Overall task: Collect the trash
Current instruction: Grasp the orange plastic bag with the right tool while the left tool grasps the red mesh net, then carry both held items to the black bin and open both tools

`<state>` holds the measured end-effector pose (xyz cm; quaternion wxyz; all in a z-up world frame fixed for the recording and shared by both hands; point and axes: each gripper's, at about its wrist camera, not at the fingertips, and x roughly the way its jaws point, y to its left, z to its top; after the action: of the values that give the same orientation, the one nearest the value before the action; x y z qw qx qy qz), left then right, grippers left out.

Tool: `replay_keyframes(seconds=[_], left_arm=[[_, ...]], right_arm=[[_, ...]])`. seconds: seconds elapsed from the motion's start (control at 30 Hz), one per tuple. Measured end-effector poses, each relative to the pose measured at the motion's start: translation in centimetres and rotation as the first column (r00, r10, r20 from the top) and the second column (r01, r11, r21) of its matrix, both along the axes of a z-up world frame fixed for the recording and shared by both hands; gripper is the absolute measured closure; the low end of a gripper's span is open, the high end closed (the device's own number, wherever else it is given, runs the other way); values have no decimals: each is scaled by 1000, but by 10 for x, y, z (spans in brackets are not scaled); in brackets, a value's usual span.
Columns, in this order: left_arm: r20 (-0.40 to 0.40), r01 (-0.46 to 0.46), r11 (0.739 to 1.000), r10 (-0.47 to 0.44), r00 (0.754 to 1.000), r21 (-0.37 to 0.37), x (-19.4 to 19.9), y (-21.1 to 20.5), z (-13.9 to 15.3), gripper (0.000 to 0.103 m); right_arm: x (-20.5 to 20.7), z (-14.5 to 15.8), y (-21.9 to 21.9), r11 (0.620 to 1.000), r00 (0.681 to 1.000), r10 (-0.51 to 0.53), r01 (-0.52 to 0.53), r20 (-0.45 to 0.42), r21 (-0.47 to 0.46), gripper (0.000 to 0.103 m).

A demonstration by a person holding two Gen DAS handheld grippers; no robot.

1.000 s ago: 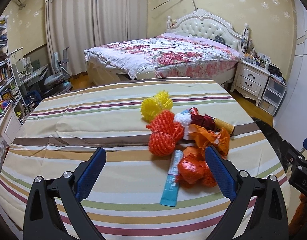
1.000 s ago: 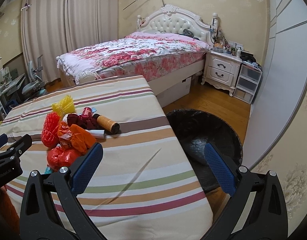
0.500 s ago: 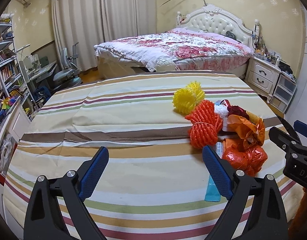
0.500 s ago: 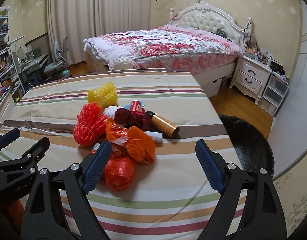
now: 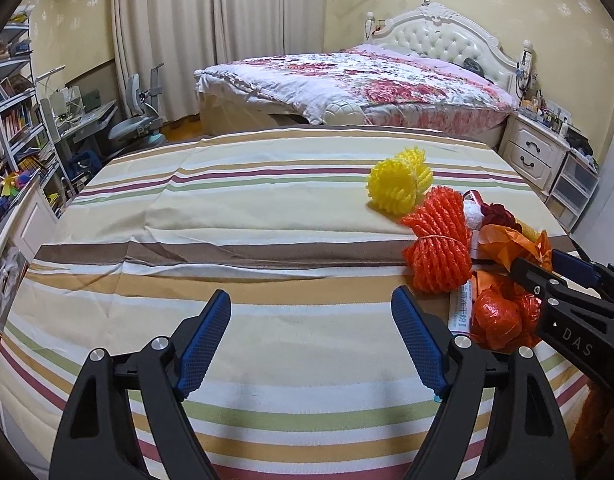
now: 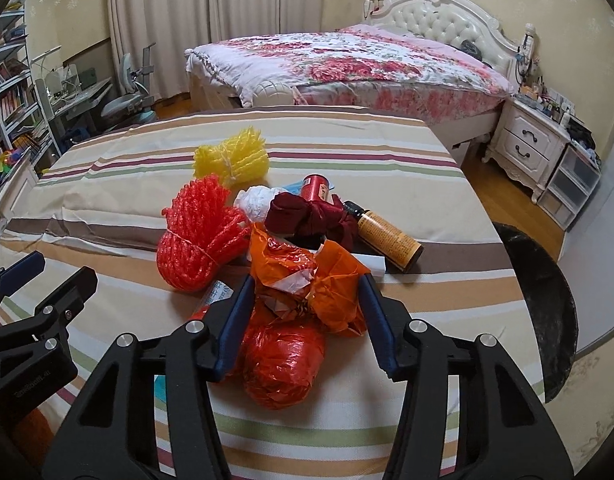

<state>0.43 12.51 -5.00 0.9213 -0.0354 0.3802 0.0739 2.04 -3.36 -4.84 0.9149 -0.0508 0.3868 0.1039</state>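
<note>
My left gripper (image 5: 311, 334), jaws narrowing over bare striped tablecloth (image 5: 235, 216) with nothing between them, sits left of the trash pile, where my right gripper (image 6: 305, 312) is closing around the crumpled orange plastic bag (image 6: 307, 276), with the black trash bin (image 6: 547, 280) far right.

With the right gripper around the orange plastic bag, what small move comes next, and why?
Probably finish closing the right gripper on the crumpled orange bag. Its jaws are closing with the bag between them, not clearly pinched yet. Then lift toward the black bin beside the table. The left gripper has nothing between its jaws.
</note>
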Motion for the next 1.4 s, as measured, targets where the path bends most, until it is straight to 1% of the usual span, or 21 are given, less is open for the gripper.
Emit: replay_keyframes(seconds=[0.13,0.33,0.53,0.77,0.8,0.83,0.87,0.93,1.03,1.2,1.3,1.4], left_arm=[[1,17,1000,-17,1000,-11,2,-7,0,22],[2,59,998,-59,998,-35,9,-25,4,22],[17,108,994,-108,994,-32,24,-49,9,22],[9,136,990,-136,991,-41,48,-56,5,22],[6,142,989,-141,990,-39,51,-57,3,24],[2,151,988,-151,988,-40,54,-59,1,33],[-7,164,985,-165,986,-48,55,-60,-2,37],[-30,183,980,-186,982,-80,59,-58,-8,50],[-49,201,974,-207,977,-103,60,-58,-14,61],[-30,212,972,-216,976,-97,52,-58,-12,64],[-8,206,974,-208,978,-98,44,-56,-4,64],[22,198,977,-196,980,-76,33,-54,6,64]], right_arm=[[-6,8,-5,1000,1000,-10,10,28,6,53],[-11,20,-26,998,997,-50,49,61,25,53],[-12,14,-53,994,992,-105,103,63,39,53],[-8,3,-79,987,988,-148,145,40,75,53],[-7,1,-80,986,988,-150,147,37,78,53],[-7,0,-80,986,988,-151,148,35,81,53],[-6,-1,-81,986,988,-151,147,33,83,53],[-5,-3,-82,985,988,-150,147,28,89,53],[-4,-6,-83,985,988,-149,146,27,92,53],[-4,-6,-83,985,989,-148,145,28,93,53],[-5,-5,-83,985,989,-147,144,31,93,53],[-5,-4,-83,985,988,-149,145,39,93,53]])
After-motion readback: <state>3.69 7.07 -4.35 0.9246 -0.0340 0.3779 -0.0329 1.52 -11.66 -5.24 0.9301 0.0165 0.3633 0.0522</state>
